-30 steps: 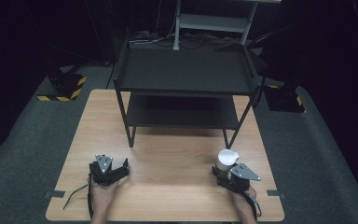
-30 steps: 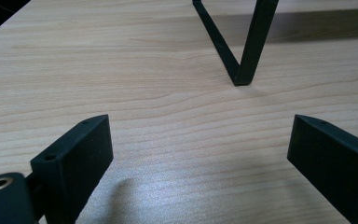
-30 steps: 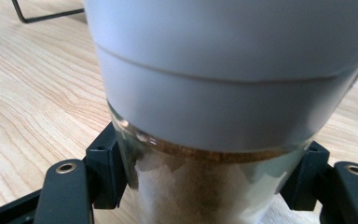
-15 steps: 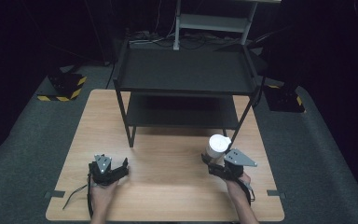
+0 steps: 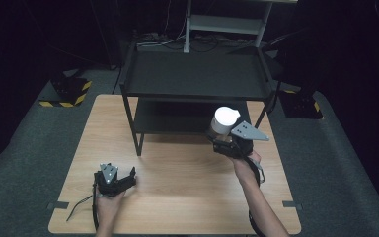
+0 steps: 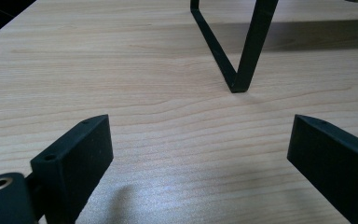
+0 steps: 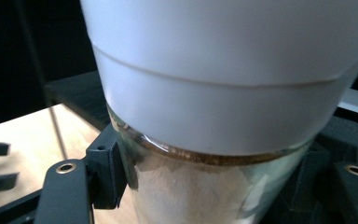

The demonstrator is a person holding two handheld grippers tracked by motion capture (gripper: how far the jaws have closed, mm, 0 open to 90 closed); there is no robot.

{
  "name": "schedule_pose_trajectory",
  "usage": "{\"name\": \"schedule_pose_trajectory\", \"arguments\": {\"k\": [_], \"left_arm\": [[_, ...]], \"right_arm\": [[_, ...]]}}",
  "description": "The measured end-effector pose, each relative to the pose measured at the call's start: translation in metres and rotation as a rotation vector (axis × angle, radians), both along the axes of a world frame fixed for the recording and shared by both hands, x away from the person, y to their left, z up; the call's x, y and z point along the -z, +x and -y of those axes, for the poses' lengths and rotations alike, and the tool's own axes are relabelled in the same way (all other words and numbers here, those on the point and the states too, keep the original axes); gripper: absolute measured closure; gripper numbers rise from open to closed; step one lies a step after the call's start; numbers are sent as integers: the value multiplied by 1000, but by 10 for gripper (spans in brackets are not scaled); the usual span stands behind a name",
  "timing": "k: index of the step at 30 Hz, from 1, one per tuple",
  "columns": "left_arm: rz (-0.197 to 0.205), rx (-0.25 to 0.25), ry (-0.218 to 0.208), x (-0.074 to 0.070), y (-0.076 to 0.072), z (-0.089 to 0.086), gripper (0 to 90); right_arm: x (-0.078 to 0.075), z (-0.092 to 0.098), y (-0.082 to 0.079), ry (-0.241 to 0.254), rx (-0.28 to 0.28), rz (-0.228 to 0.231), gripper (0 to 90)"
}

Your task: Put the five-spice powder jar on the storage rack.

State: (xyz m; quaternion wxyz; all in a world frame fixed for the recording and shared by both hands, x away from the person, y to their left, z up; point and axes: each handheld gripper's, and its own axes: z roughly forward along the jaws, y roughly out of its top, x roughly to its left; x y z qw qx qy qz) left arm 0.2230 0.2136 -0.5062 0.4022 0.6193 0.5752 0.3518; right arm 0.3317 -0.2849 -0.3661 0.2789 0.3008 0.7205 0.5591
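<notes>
Right gripper (image 5: 225, 141): we see it raised above the table (image 5: 177, 207) near the right edge, just in front of the black shelf rack (image 5: 195, 74). Its jaws are clamped on the jar (image 5: 224, 121).

Jar: upright in the grip, off the table, white lid (image 7: 223, 60) on top, clear body below. In the right gripper view the jaws bite the clear body just under the lid, one on each side.

Contents: a pale powdery fill shows through the wall; we cannot tell what it is.

Handling: we judge the body to be glass or hard clear plastic, so stiff, smooth and apt to slip. It is likely fragile if dropped. With fill inside it probably carries some weight.

Where to hold: we would keep the grip high on the body, under the lid's rim, which can catch on the jaws if the jar slides.

Left gripper (image 5: 114, 177): low over the table near the front left corner, jaws well apart, nothing between them. Its own view looks at bare wood and a rack leg (image 6: 256, 46).

Risk: tilting the jar could loosen a smooth-walled hold.
</notes>
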Motion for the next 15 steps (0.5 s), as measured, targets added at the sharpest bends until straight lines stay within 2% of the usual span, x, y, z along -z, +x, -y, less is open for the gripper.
{"name": "schedule_pose_trajectory", "arguments": {"k": [8, 14, 15], "left_arm": [[-1, 4, 2, 0, 0, 0, 70], [2, 3, -2, 0, 0, 0, 70], [2, 3, -2, 0, 0, 0, 70]], "right_arm": [[-5, -24, 27, -11, 80, -37, 309], [-4, -32, 37, -46, 88, -51, 308], [-2, -32, 39, -39, 85, -49, 308]]}}
